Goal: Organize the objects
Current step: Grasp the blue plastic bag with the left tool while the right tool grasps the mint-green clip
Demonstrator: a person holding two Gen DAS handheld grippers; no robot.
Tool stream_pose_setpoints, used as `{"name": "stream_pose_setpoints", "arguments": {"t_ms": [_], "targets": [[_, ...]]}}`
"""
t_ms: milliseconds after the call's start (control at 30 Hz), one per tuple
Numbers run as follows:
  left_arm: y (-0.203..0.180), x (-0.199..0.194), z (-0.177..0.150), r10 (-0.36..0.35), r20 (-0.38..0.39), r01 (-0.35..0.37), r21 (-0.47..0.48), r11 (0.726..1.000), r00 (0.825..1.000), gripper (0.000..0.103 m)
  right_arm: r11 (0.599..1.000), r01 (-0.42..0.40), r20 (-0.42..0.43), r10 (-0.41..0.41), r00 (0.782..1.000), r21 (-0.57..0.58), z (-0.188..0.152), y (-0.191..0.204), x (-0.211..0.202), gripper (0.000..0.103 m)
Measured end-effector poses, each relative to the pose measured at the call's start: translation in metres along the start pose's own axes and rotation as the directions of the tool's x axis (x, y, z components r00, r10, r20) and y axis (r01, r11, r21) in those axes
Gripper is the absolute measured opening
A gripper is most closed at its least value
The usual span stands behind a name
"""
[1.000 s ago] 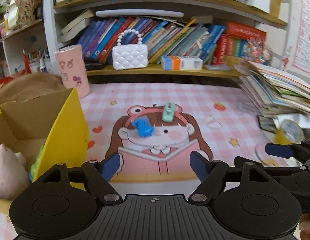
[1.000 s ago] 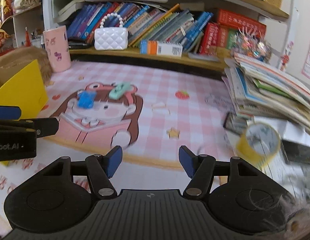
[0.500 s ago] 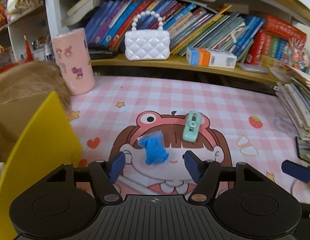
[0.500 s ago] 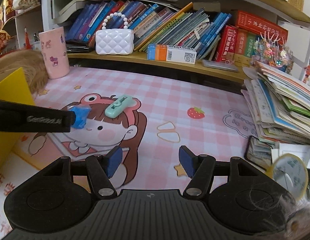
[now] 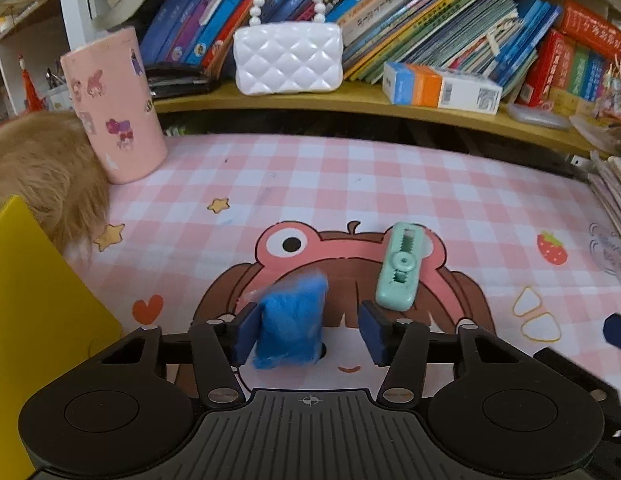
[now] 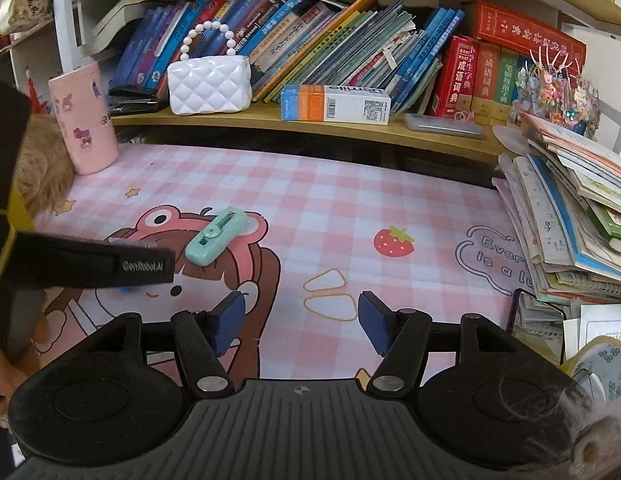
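Pink mat [image 5: 350, 184]: left tool [image 5: 308, 334] closing round blue packet [image 5: 290, 326], right tool [image 6: 302, 322] apart.

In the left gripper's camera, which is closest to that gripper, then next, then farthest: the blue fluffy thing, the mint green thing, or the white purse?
1. Blue fluffy thing, between the closing left gripper jaws.
2. Mint green thing, ahead, slightly right on the mat.
3. White purse, back on the shelf.

Left black two-finger gripper [image 5: 308, 334] pitched downward, blue-padded fingers [image 5: 246, 334] closing; left pad against something, right pad clear. Right black two-finger gripper [image 6: 301, 326] also pitched downward, fingers [image 6: 230, 322] parted, nothing between them.
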State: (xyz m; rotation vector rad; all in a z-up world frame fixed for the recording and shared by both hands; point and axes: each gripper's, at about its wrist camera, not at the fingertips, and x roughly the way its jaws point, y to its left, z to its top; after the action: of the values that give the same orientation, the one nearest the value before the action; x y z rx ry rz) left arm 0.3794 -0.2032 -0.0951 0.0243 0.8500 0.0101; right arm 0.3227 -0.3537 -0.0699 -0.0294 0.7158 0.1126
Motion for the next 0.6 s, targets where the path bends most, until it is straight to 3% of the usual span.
{"name": "stream_pose_setpoints", "arguments": {"t_ms": [133,267,600], "targets": [[0.006,0.005,-0.001,-0.009,-0.011,0.009,-0.002,1.000,1.000,0.028,1.000,-0.008,0.004,0.008,1.000,-0.006,0.004,0.003,0.003,0.060],[0.017,-0.006,0.000,-0.012,0.021,0.013,-0.030,0.999,1.000,0.027,1.000,-0.026,0.009,0.026,1.000,-0.010,0.009,0.008,0.008,0.060],[0.042,-0.084,-0.010,-0.021,0.125,0.028,-0.054,0.998,0.992,0.027,0.992,-0.124,-0.005,0.124,0.992,0.001,0.033,0.034,0.052,0.063]]}}
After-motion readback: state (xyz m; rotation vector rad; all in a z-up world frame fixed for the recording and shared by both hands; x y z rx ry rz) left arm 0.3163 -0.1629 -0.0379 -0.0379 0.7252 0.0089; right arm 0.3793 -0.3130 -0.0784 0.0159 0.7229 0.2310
